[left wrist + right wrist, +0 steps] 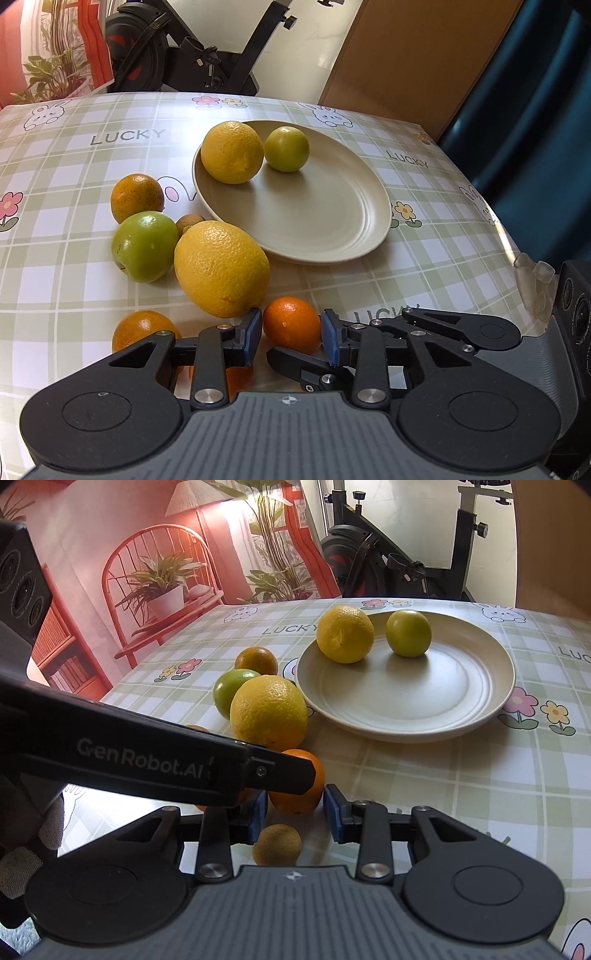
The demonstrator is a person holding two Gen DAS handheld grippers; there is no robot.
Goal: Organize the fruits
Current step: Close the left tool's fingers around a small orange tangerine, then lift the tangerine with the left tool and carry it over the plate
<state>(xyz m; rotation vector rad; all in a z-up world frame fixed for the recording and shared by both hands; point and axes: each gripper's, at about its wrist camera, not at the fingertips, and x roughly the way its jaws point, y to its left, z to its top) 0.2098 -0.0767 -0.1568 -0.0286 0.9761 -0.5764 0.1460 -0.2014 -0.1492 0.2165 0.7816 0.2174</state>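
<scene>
Right wrist view alone shows a small brown fruit (276, 844) below spread jaws; left jaws bracket an orange (291, 329).

Green-plaid tablecloth (332, 280), cream plate (332, 236), yellow lemons (221, 267), seemingly brownish small fruit (277, 844).

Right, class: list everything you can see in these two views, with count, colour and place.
plate: one, cream, on the table's far half
lemons: two, yellow, one on the plate, one beside it on the cloth
green fruits: two, one on the plate, one left of the near lemon
oranges: at least three, all on the cloth
small brown fruits: two, on the cloth
tablecloth: one, green check
exercise bike: one, black, behind the table
left tool: fingers either side of an orange, grip unclear
right tool: open
</scene>
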